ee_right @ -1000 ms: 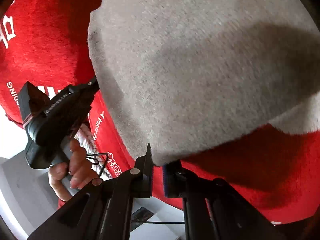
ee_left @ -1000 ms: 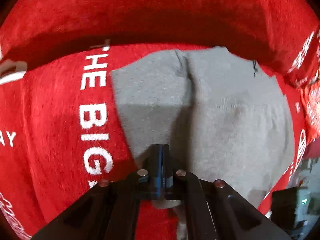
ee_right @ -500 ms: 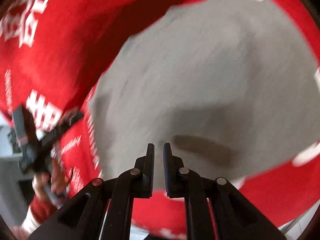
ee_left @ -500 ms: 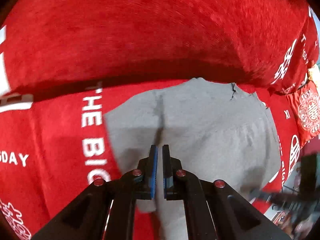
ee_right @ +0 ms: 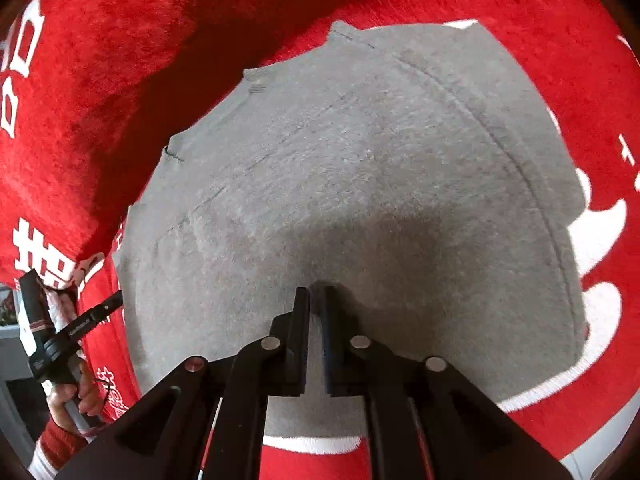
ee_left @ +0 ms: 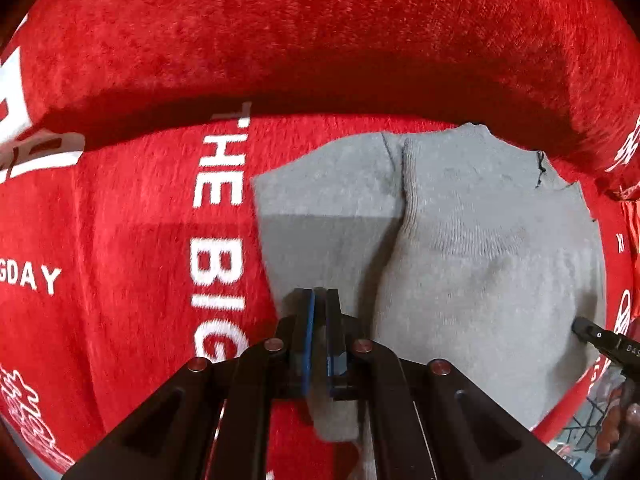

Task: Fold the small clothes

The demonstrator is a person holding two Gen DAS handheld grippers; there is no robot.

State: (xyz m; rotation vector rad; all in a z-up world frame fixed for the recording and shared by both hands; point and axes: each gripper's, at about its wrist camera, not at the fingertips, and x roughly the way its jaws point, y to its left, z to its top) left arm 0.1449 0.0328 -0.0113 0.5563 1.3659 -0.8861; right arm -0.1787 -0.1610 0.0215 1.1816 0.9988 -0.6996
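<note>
Here, the left gripper (ee_left: 319, 300) is pinching the near edge of the grey knitted garment (ee_left: 460, 264), which lies on the red plush cover with white letters (ee_left: 132, 240). Only the right view shows the right gripper (ee_right: 316, 300) pinching a small fold, and further left the person's hand (ee_right: 76, 396).
</note>
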